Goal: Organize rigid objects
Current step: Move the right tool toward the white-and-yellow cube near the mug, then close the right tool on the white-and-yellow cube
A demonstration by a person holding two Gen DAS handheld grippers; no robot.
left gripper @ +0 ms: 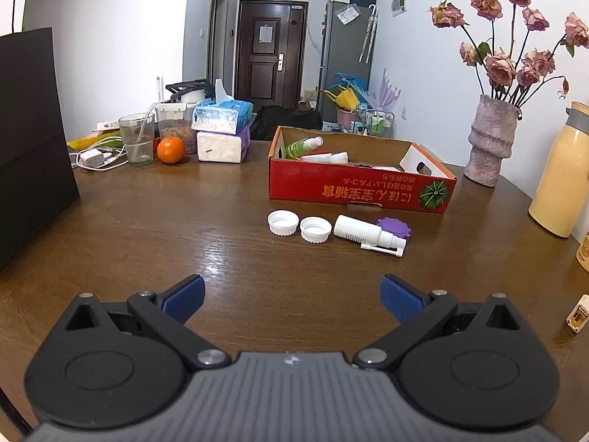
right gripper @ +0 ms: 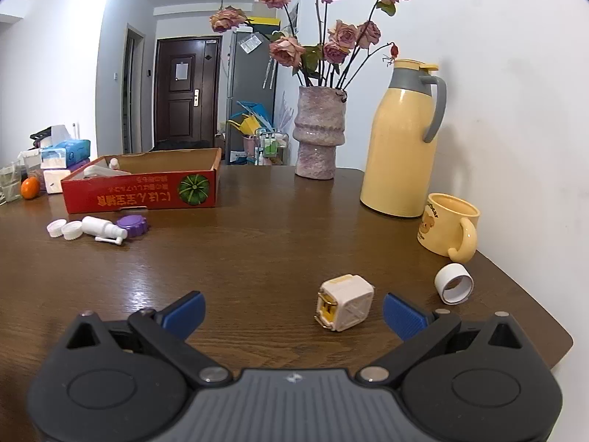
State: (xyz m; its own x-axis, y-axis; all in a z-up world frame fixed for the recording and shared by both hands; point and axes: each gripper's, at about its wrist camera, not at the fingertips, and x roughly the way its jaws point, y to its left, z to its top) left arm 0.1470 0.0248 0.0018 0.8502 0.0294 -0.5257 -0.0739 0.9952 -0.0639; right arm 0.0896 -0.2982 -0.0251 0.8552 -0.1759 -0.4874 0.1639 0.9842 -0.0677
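Note:
A red cardboard box [left gripper: 353, 188] [right gripper: 140, 193] sits mid-table and holds a green spray bottle [left gripper: 303, 145] and white bottles. In front of it lie two white caps [left gripper: 282, 223] [left gripper: 316, 229], a white spray bottle [left gripper: 368, 234] [right gripper: 103, 229] and a purple lid [left gripper: 394, 227] [right gripper: 132, 225]. A cream plug adapter [right gripper: 345, 302] [left gripper: 578, 315] lies just ahead of my right gripper [right gripper: 293, 313], inside its open span near the right finger. A white ring [right gripper: 453, 283] rests to its right. My left gripper [left gripper: 292, 296] is open and empty, well short of the caps.
A pink vase of dried roses [right gripper: 319, 136] [left gripper: 489, 140], a yellow thermos [right gripper: 403, 140] and a yellow mug [right gripper: 447, 228] stand along the right wall. Tissue packs [left gripper: 222, 129], an orange [left gripper: 170, 150], a glass [left gripper: 137, 138] and a black bag [left gripper: 33, 140] crowd the far left. The table edge [right gripper: 552, 353] is close on the right.

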